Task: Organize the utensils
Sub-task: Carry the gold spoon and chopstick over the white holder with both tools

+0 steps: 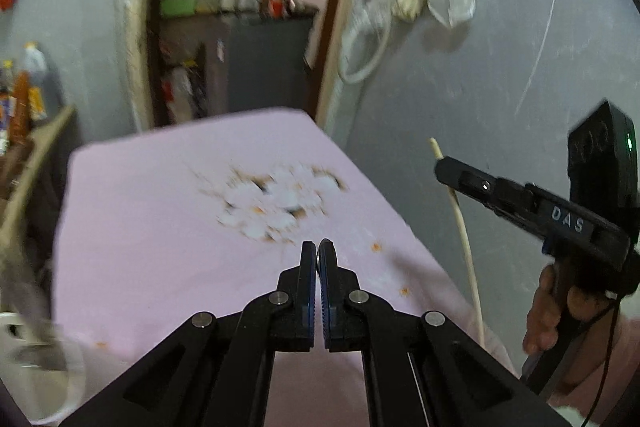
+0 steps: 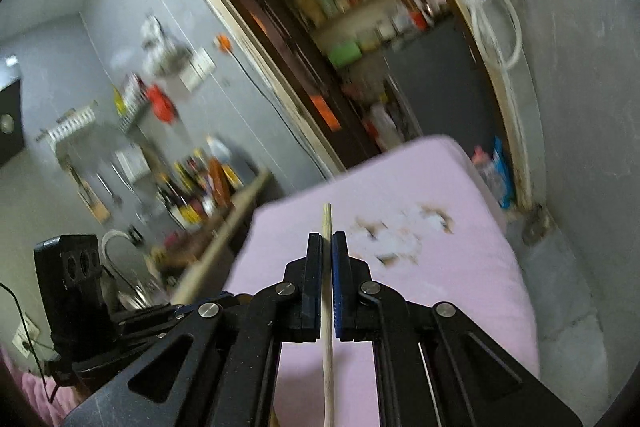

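Observation:
My right gripper (image 2: 327, 239) is shut on a pale wooden stick-like utensil (image 2: 327, 347), which runs between the pads and pokes out past the tips. In the left wrist view the same utensil (image 1: 466, 247) hangs from the right gripper (image 1: 442, 169) at the right, above the table's right edge. My left gripper (image 1: 318, 247) is shut with its pads nearly touching; a small dark thing may sit between the tips, too small to tell. It hovers over the pink tablecloth (image 1: 160, 227).
The pink cloth has a white and orange floral print (image 1: 276, 203) in the middle. A doorway (image 1: 232, 27) with cluttered shelves lies behind the table. A counter with bottles (image 2: 200, 187) stands at the left. Grey wall with a hanging hose (image 1: 368, 39) at the right.

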A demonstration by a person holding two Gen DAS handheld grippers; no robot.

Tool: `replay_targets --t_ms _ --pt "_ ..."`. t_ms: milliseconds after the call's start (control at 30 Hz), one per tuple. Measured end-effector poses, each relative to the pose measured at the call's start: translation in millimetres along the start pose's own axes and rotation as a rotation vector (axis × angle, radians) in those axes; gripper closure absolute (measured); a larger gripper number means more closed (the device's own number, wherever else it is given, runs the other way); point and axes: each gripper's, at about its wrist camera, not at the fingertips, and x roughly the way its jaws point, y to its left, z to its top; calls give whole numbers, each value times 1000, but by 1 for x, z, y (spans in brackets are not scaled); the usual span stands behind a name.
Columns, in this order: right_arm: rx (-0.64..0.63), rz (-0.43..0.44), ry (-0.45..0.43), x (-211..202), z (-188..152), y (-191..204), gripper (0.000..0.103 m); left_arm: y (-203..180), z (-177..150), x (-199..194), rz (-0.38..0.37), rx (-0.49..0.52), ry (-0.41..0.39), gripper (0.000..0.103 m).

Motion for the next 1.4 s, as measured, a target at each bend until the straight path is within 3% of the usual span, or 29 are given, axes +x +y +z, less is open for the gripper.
replay_targets --t_ms 233,467,700,967,1400 --pt "-89 26 -157 -13 19 85 99 40 26 -79 68 -26 -105 100" --pt "-238 34 -252 -8 29 189 99 91 42 -158 189 -65 -227 100" --pt "-273 158 -347 7 25 266 99 150 40 -218 342 -140 -347 100" --pt "-207 214 -374 48 0 281 99 200 23 -233 492 -175 -375 100" --pt "-171 79 -398 84 -44 256 99 205 -10 -190 622 -105 -327 100"
